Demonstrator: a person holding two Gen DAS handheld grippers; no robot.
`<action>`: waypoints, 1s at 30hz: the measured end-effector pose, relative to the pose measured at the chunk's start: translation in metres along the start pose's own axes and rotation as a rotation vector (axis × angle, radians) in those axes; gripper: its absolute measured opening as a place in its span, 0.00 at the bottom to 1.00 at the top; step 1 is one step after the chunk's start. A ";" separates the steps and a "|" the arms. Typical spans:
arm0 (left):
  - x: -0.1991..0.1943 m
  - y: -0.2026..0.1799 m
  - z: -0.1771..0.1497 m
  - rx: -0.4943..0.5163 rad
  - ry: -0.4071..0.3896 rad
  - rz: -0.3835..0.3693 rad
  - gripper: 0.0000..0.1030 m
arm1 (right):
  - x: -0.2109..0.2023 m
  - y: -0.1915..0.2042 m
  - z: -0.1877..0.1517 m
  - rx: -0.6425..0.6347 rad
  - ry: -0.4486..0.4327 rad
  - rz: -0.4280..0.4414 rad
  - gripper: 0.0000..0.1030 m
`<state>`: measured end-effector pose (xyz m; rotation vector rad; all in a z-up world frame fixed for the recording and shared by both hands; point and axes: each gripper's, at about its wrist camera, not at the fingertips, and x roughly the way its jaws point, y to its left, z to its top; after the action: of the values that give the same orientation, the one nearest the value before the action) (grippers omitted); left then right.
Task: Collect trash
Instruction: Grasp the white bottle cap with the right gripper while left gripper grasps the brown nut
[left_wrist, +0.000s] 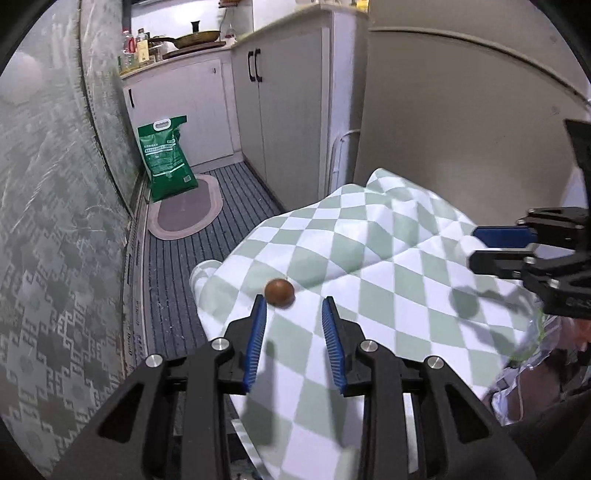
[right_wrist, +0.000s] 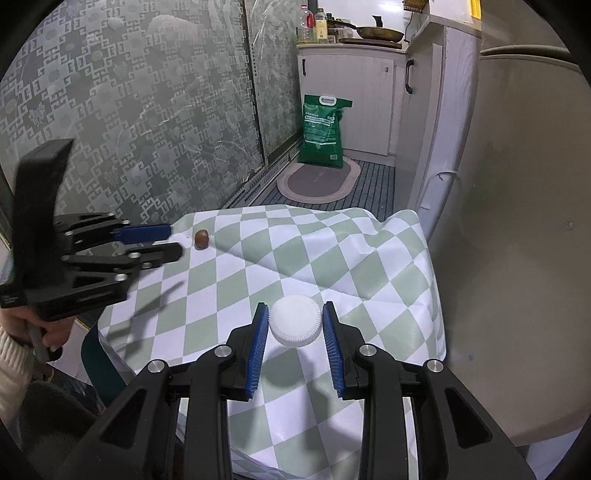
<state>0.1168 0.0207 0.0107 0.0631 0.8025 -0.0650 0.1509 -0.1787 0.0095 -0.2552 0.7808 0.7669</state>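
Observation:
A small brown nut-like ball (left_wrist: 279, 292) lies on the green-and-white checked tablecloth (left_wrist: 369, 266), just beyond the tips of my open left gripper (left_wrist: 294, 308). In the right wrist view the ball (right_wrist: 201, 238) sits near the cloth's far left, right of the left gripper (right_wrist: 168, 242). A white ribbed bottle cap (right_wrist: 294, 325) lies on the cloth (right_wrist: 332, 258) between the fingers of my open right gripper (right_wrist: 294, 314), not clamped. The right gripper also shows at the right edge of the left wrist view (left_wrist: 476, 247).
A green rice bag (left_wrist: 166, 162) stands on an oval mat (left_wrist: 184, 214) on the striped floor by white cabinets (left_wrist: 280, 122). A patterned glass sliding door (right_wrist: 129, 110) runs along the left. A beige curved surface (right_wrist: 517, 240) stands close on the right. Crinkled clear plastic (left_wrist: 524, 376) lies at the table's right.

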 end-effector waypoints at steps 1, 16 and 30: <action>0.005 0.001 0.002 0.001 0.011 -0.002 0.33 | -0.001 0.001 0.001 0.001 -0.004 0.006 0.29; 0.039 -0.005 0.014 0.037 0.138 0.053 0.22 | -0.009 0.010 0.007 -0.015 -0.028 0.030 0.29; 0.045 -0.007 0.020 0.049 0.133 0.062 0.22 | -0.012 0.016 0.008 -0.020 -0.039 0.042 0.29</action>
<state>0.1616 0.0101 -0.0085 0.1402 0.9312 -0.0217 0.1388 -0.1701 0.0250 -0.2415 0.7440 0.8178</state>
